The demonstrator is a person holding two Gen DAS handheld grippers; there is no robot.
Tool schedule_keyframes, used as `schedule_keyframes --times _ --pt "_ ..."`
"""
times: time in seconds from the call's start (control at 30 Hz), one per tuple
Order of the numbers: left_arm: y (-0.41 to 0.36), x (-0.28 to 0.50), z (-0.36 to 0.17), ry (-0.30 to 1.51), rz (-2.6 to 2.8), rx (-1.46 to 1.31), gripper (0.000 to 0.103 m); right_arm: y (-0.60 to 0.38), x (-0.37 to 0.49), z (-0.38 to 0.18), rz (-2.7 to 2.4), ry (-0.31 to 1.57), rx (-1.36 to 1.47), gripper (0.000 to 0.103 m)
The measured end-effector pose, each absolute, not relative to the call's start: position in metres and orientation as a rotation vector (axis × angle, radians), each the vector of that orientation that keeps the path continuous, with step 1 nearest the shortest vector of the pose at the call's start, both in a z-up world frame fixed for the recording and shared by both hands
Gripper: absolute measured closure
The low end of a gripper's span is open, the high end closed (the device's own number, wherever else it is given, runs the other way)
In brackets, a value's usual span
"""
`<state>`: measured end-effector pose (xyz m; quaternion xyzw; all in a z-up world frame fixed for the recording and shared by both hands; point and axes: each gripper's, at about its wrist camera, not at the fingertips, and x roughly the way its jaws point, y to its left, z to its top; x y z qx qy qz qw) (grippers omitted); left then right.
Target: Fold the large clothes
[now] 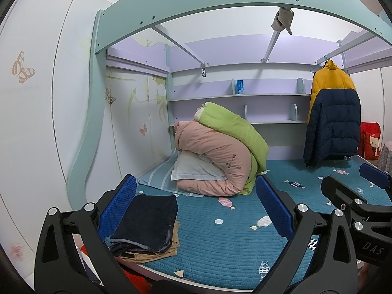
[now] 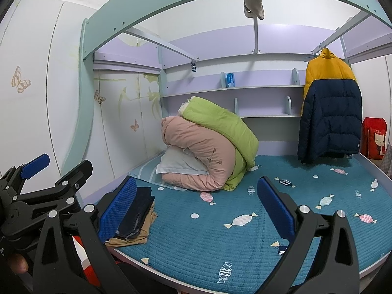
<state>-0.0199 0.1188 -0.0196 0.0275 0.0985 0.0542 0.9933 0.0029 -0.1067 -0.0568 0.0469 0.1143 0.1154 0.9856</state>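
My left gripper (image 1: 196, 205): jaws spread, empty, over the teal quilted bed mat (image 1: 220, 252). My right gripper (image 2: 196, 208): likewise spread, empty. Folded dark denim garment on a tan folded one (image 1: 147, 223): against the left jaw. Yellow-and-navy puffer jacket (image 2: 330, 107): hanging beyond the right jaw. Rolled pink and green duvets (image 2: 210, 147): ahead between jaws.

Bed frame (image 1: 171, 2): mint green, arched
Shelves (image 2: 232, 88): lilac-backed
Wardrobe doors (image 1: 31, 93): white, butterfly decals
Light: seemingly artificial
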Motion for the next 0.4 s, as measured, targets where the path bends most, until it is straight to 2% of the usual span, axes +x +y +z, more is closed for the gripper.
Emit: schedule_keyframes --times 0.23,0.4 --pt "0.110 0.009 -0.032 0.246 0.036 0.060 0.005 -0.121 0.018 -0.074 0.180 0.264 0.123 0.008" --pt "0.076 0.061 -0.064 0.372 -0.081 0.100 0.005 -0.158 0.049 -0.105 0.042 0.355 0.144 0.008"
